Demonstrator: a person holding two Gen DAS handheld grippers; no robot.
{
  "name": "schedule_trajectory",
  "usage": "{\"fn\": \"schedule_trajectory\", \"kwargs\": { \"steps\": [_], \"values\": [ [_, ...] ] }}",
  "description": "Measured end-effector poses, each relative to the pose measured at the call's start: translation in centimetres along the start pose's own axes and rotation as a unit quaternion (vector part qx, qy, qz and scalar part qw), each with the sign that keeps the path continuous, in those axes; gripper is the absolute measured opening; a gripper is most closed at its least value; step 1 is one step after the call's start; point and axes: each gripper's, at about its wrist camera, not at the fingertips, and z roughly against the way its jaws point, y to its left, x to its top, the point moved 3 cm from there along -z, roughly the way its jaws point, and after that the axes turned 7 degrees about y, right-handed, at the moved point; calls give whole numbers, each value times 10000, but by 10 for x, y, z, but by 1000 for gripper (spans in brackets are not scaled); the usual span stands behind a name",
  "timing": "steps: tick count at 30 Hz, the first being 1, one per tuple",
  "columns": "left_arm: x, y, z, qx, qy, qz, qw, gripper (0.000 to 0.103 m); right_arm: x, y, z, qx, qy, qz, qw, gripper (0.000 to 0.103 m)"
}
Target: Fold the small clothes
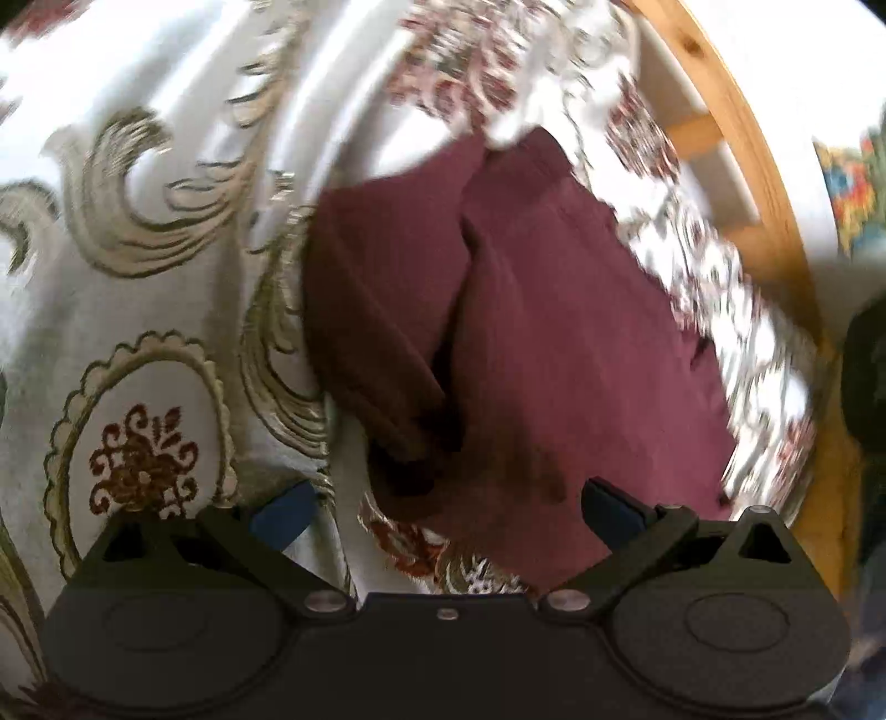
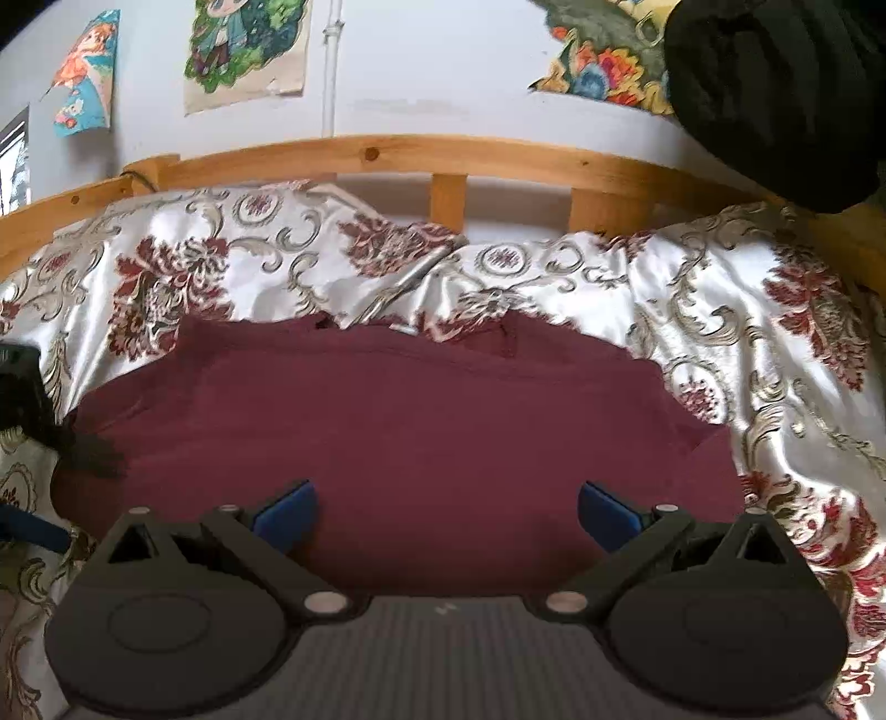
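Observation:
A maroon garment (image 1: 542, 310) lies on a floral satin bedspread (image 1: 166, 232). In the left wrist view one side of it is folded over along a slanting crease. My left gripper (image 1: 446, 512) is open and empty, just above the garment's near edge. In the right wrist view the same garment (image 2: 398, 432) spreads flat across the bed. My right gripper (image 2: 446, 512) is open and empty, hovering over the garment's near part. The left gripper shows as a dark shape with a blue pad at the left edge of the right wrist view (image 2: 22, 387).
A wooden bed rail (image 2: 387, 155) runs along the far side, against a white wall with posters (image 2: 243, 50). A dark object (image 2: 775, 94) hangs at the upper right. The bedspread (image 2: 775, 332) is rumpled around the garment.

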Motion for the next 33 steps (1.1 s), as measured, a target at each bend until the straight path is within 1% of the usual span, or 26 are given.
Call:
{"fn": "schedule_trajectory", "kwargs": {
  "steps": [2,3,6,9,18,20,22,26,29,31,33],
  "values": [
    [3,7,1,-153,-52,301,9994,102,-2,3,-6,17,148,55,9999,103],
    [4,10,2,-220,-68,429,9988,102,-4,4,-11,1,289,104,9995,103],
    [6,15,2,-342,-92,633,9974,102,-9,7,-24,-69,657,189,9976,103],
    [7,19,3,-447,-103,798,9958,102,-13,7,-26,-55,714,157,9973,103],
    [6,18,2,-415,-84,681,9968,102,-15,7,-28,-47,760,161,9970,103],
    [6,18,3,-417,-92,667,9969,101,-15,7,-28,-46,758,160,9970,103],
    [5,18,4,-351,-130,640,9973,94,-15,7,-28,-46,759,161,9970,103],
    [4,19,7,-327,-197,638,9972,87,-15,7,-28,-45,757,161,9970,103],
    [4,16,10,-350,-249,507,9978,76,-15,7,-29,-42,763,159,9970,103],
    [3,10,10,-439,-251,327,9982,60,-15,7,-29,-43,762,159,9970,103],
    [1,2,9,-404,-243,102,9988,59,-15,7,-29,-46,761,159,9970,103]
  ]
}}
